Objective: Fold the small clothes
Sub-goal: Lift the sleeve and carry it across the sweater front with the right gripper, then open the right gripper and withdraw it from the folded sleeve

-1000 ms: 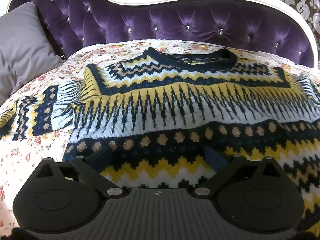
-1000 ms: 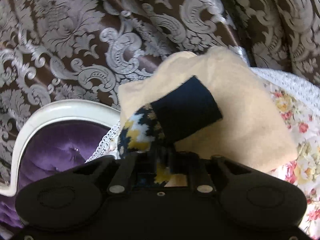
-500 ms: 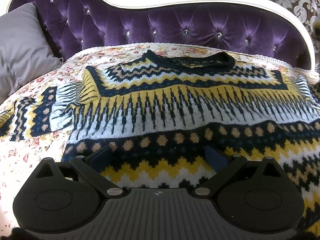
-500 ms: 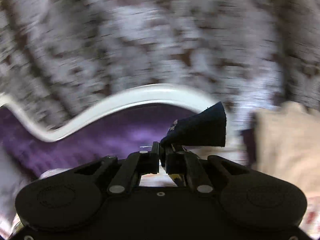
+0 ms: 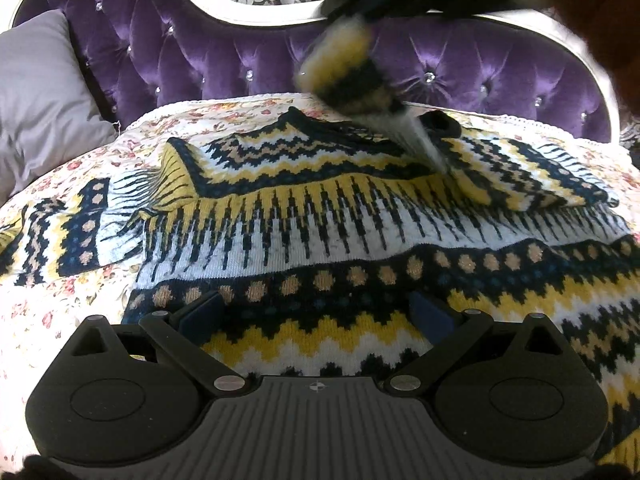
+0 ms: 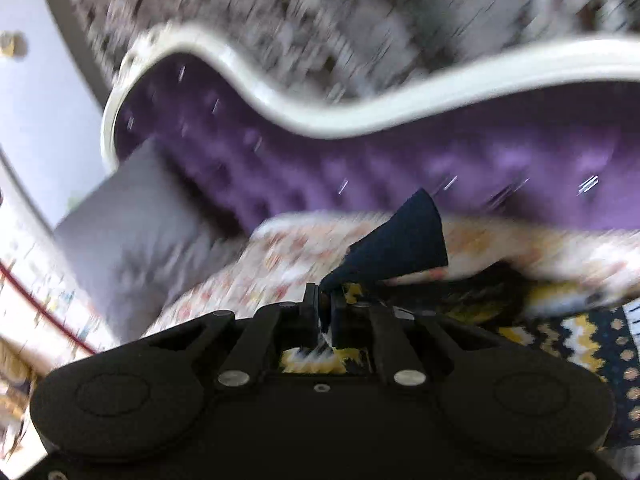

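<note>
Lying collar toward the headboard [image 5: 248, 44], the sweater [image 5: 320, 216] has its cuff [image 6: 404, 240] clamped in the right gripper [image 6: 325, 312].

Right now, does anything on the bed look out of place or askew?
Nothing looks damaged or spilled. The only uneven part is the sweater: its right sleeve is lifted above the collar, its dark cuff pinched in the right gripper, while the left sleeve lies flat on the floral bedspread.
</note>
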Action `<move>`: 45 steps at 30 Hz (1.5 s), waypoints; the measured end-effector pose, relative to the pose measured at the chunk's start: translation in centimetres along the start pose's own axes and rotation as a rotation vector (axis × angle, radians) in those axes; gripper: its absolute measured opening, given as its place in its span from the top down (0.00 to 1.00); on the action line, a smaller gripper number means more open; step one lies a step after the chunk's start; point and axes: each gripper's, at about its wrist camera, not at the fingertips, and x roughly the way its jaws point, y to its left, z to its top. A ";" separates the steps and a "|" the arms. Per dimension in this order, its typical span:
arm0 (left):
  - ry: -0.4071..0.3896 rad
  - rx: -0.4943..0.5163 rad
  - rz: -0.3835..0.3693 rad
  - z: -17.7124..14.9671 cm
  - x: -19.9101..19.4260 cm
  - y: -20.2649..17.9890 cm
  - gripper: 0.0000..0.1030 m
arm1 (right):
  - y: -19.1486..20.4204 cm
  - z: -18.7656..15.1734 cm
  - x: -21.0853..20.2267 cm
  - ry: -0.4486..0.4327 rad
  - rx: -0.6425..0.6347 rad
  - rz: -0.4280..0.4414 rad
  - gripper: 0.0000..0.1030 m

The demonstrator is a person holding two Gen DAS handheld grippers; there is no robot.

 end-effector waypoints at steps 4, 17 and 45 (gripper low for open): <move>-0.008 0.006 -0.016 -0.1 -0.1 0.2 0.02 | 0.2 -2.4 2.3 0.065 -0.008 0.056 0.79; 0.014 0.004 -0.075 0.6 -0.6 1.4 0.10 | -5.0 -9.7 -7.4 -0.054 -0.087 -0.354 0.47; -0.190 -0.011 -0.033 6.5 -14.0 5.2 0.17 | 0.7 -8.7 -22.0 -0.141 0.072 -0.432 0.34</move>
